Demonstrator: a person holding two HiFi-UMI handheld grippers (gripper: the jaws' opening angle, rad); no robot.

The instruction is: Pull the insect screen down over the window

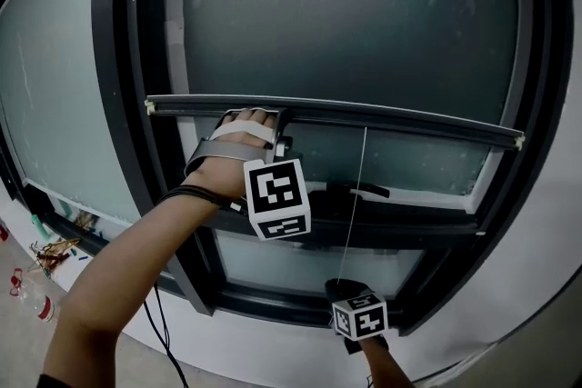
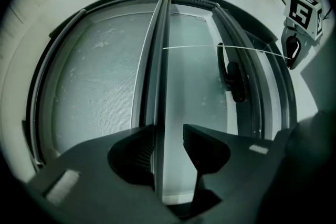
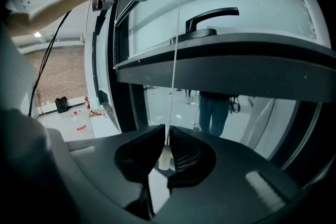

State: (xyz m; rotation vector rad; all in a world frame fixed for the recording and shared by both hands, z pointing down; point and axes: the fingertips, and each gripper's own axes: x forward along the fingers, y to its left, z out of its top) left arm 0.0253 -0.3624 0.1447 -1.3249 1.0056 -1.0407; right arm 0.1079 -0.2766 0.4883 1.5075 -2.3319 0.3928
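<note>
A dark-framed window (image 1: 114,104) fills the head view. A fine mesh insect screen (image 1: 346,23) covers its upper part. The screen's bottom bar (image 1: 409,120) lies level across the glass just above the window handle (image 1: 350,191), so the lower pane is not yet covered. The left tongs (image 2: 169,131) straddle the bar near its left end, released, with one pad beside it and the other clear. Lower down, the right tongs (image 3: 166,134) are clenched on the thin pull cord (image 3: 176,50) just above its white toggle (image 3: 164,157). The mesh is probably light and easily torn. The stiff bar looks the safer hold, while the cord may slip.
</note>
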